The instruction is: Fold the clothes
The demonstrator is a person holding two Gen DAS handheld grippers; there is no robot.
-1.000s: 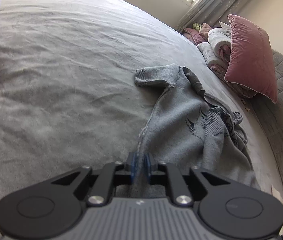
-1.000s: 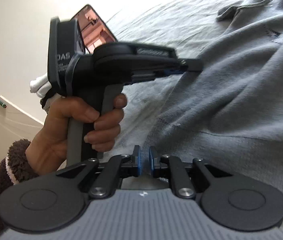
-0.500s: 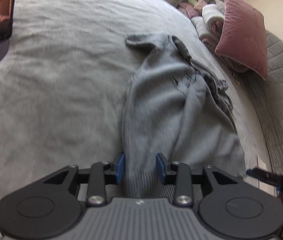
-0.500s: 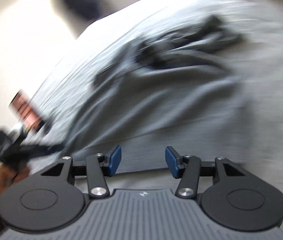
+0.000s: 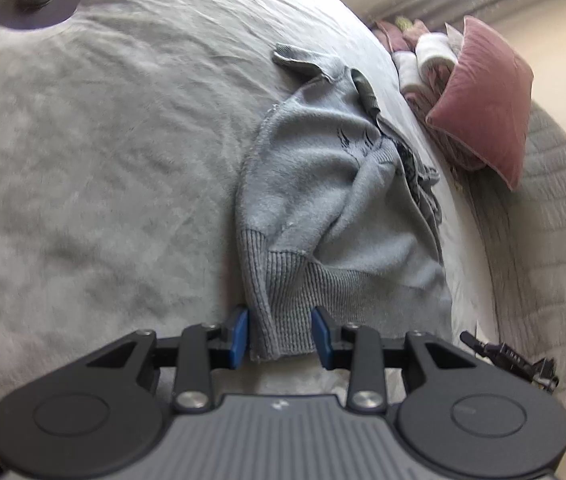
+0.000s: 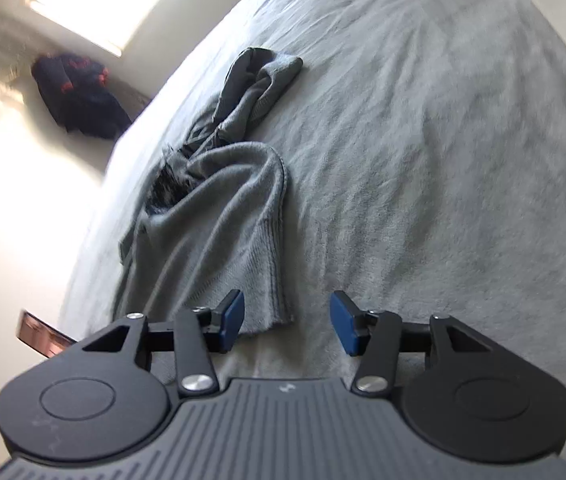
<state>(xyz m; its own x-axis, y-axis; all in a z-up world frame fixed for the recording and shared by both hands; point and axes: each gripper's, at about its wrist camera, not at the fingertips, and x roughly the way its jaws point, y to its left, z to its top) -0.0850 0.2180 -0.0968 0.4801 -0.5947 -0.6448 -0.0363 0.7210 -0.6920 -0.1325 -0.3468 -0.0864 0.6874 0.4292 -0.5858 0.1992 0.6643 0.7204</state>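
Left wrist view: your left gripper (image 5: 281, 334) stands spread around the sweater (image 5: 335, 184) hem, rumpled on the bed (image 5: 103, 152); bite squarely on the ribbing. Your right gripper (image 6: 287, 322), also spread, seemingly straddles the other hem corner.

Fuzzy knit sweater (image 5: 315, 184), seemingly velvety bedspread (image 5: 103, 152)

The left gripper (image 5: 280, 336) is held low with jaws parted. The right gripper (image 6: 287, 323) is likewise low, jaws spread wider and seemingly clasping nothing.
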